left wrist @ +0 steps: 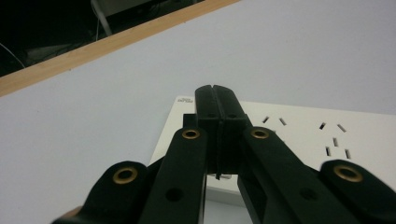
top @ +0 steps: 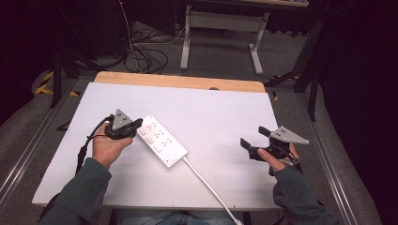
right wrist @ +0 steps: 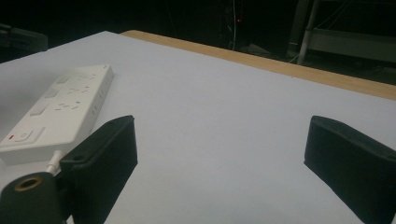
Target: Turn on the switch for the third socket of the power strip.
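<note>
Our left gripper (left wrist: 215, 93) is clenched with nothing between its jaws, which meet flat along their length, and its tip hangs over the far left end of the white power strip (top: 162, 139). In the left gripper view we cannot tell whether the tip presses on the casing or hovers just above it. The strip lies diagonally on the left half of the white table (top: 225, 108), its rocker switches along the left edge and its socket slots (left wrist: 334, 137) to the right of our tip. Its white cable (top: 211, 187) runs from the near end toward the near table edge.

We judge the risks as follows. The closed tip is narrow and the strip is light, so an off-centre push could slide or pivot the strip on the smooth surface instead of working a switch. A tip that drifts right could catch in a slot.

Our right gripper (top: 253, 138) rests well apart on the right, jaws spread wide and empty, so nothing steadies the strip. The loose cable could also drag if the strip turns.
</note>
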`<action>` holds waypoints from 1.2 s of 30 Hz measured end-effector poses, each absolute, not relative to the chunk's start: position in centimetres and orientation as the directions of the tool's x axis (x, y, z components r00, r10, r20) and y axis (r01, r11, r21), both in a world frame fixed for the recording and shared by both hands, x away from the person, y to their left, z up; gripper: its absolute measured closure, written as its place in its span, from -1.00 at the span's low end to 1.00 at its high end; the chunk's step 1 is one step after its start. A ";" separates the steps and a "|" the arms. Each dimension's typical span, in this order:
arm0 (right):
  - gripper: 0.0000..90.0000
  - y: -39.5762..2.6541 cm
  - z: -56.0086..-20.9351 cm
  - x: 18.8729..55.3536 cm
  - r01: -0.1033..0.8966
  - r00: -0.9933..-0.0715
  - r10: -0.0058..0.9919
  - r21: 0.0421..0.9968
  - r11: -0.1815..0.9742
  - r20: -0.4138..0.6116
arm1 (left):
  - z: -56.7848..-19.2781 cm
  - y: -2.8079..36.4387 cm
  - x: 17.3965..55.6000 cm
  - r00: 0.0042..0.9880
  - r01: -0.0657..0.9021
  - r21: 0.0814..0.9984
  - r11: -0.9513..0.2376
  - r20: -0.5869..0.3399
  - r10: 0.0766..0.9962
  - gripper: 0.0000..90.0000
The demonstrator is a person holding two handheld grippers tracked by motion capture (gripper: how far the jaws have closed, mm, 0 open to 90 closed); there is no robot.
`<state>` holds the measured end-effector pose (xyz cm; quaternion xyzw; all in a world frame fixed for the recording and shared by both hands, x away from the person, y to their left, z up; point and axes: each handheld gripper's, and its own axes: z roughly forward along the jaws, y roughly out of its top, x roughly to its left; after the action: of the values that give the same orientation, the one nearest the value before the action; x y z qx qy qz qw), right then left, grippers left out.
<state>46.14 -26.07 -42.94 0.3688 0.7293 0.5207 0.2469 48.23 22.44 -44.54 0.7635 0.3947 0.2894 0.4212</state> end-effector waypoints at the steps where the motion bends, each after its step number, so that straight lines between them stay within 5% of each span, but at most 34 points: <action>1: -0.78 -26.1 -42.9 46.1 0.280 -0.607 0.794 0.942 0.185 0.024 | -44.6 22.5 48.3 0.522 0.361 0.868 -0.340 0.114 0.845 1.00; 36: -0.78 -26.0 -42.9 46.1 0.282 -0.614 0.788 0.943 0.178 0.035 | -47.1 21.5 49.7 0.595 0.469 0.765 -0.441 0.095 0.798 1.00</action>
<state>46.08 -25.95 -42.91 0.3672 0.7288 0.5253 0.2409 49.74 21.53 -47.10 0.8175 0.3873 0.2288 0.3597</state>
